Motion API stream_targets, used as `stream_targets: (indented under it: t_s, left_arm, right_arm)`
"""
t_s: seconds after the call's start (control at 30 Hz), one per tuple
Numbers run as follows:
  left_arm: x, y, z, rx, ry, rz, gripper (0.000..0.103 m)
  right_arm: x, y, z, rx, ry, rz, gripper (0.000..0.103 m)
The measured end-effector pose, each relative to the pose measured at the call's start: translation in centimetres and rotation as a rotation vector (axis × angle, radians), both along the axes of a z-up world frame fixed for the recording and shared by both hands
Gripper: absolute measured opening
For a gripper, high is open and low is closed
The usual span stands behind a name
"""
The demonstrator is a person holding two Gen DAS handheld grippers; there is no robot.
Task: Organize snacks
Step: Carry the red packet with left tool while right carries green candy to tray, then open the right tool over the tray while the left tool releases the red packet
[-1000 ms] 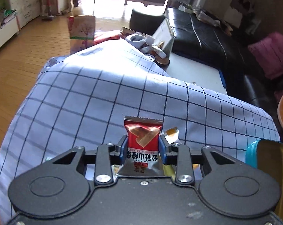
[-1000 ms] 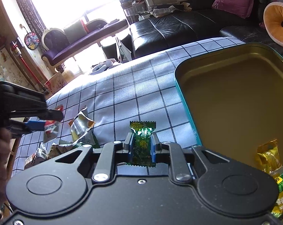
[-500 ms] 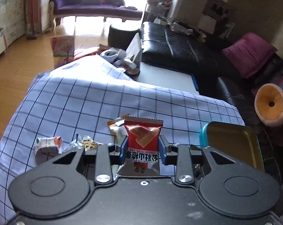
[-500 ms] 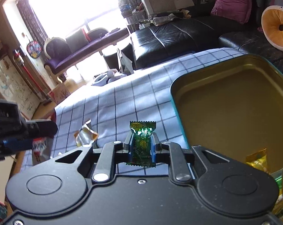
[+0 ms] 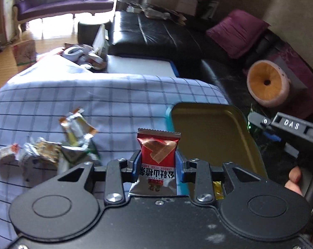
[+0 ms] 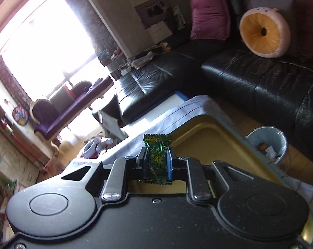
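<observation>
My left gripper (image 5: 158,159) is shut on a red snack packet (image 5: 158,152) and holds it above the checked cloth, beside the near left corner of the gold tin tray (image 5: 210,132). My right gripper (image 6: 156,159) is shut on a green candy packet (image 6: 156,155) and holds it tilted above the same tray (image 6: 210,139). The right gripper's body (image 5: 291,130) shows at the tray's right side in the left wrist view. Several loose snack packets (image 5: 52,149) lie on the cloth to the left.
The blue checked cloth (image 5: 115,99) covers the table. A black leather sofa (image 6: 249,78) with purple cushions stands behind. A small bin (image 6: 270,145) sits on the floor right of the table. A yellow packet (image 5: 217,188) lies in the tray's near corner.
Both grippers rose and swung right toward the tray, each keeping its packet. The right gripper tilted up and now looks over the tray's far edge at the sofa.
</observation>
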State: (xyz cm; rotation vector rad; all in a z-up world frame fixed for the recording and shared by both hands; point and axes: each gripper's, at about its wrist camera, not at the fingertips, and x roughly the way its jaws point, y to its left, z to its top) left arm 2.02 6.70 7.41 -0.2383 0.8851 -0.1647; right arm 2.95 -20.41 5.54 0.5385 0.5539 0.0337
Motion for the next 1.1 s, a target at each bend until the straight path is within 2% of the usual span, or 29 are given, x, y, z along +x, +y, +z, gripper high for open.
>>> stream_targets:
  t_s: [0.2, 0.37, 0.47, 0.6, 0.8, 0.93, 1.07, 1.1]
  left_arm:
    - [0.2, -4.6, -0.8, -0.009, 0.024, -0.103, 0.033]
    - [0.5, -7.4, -1.3, -0.002, 0.040, -0.139, 0.033]
    - [0.9, -8.7, -1.7, -0.002, 0.050, -0.141, 0.033]
    - [1.2, -9.9, -2.4, 0.014, 0.070, -0.155, 0.033]
    - [1.6, -11.3, -3.5, 0.066, 0.095, -0.165, 0.034]
    - [1.4, -11.3, -3.4, 0.066, 0.085, -0.150, 0.032]
    - [1.1, -11.2, -3.2, 0.059, 0.082, -0.150, 0.032]
    - [1.0, -11.2, -3.1, 0.062, 0.081, -0.150, 0.032]
  right_arm:
    - [0.7, -1.5, 0.2, -0.037, 0.018, -0.016, 0.026]
    - [2.0, -1.5, 1.5, -0.076, 0.030, 0.007, 0.026]
    - [2.3, -0.7, 2.3, -0.131, 0.003, 0.015, 0.026]
    - [2.1, -0.4, 1.7, -0.154, -0.015, 0.048, 0.026]
    - [2.9, -0.9, -0.1, -0.140, 0.048, 0.059, 0.026]
    - [3.0, -0.4, -0.4, -0.143, 0.059, 0.100, 0.026]
    - [2.9, -0.1, -0.5, -0.134, 0.067, 0.120, 0.029]
    - [2.9, -0.2, -0.5, -0.131, 0.068, 0.119, 0.033]
